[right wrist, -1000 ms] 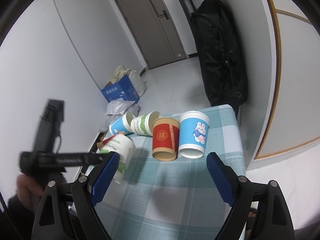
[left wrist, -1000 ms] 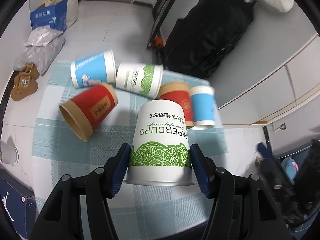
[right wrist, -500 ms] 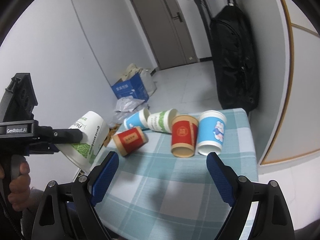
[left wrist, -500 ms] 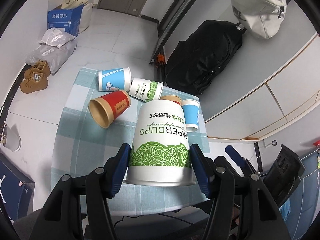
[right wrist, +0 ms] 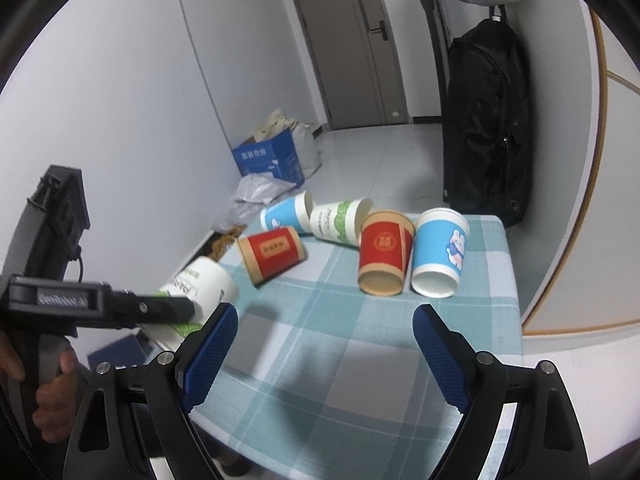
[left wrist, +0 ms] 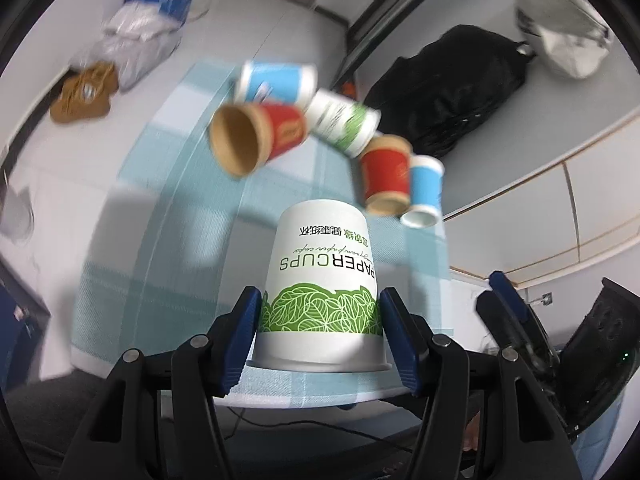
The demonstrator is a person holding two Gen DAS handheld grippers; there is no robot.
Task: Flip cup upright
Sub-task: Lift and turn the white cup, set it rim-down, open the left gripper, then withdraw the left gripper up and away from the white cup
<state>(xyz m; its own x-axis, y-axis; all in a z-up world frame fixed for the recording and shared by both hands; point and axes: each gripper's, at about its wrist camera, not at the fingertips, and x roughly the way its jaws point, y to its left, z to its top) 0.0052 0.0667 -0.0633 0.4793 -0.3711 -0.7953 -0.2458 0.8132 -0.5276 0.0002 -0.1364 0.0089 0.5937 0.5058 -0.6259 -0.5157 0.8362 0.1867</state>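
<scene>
Cups (right wrist: 386,254) on table (right wrist: 360,360), side by side

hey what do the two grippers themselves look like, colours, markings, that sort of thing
Both are black plastic frames with silver screws and two fingers carrying ribbed blue pads. From the right wrist view, the left gripper shows a long black bar with pale, blurred lettering, a boxy black block on top and a thin black cable; a bare hand grips its handle. The right gripper looks the same.

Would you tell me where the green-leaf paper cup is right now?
The green-leaf paper cup sits gripped in the left tool, off the table's left edge in the right wrist view.
</scene>
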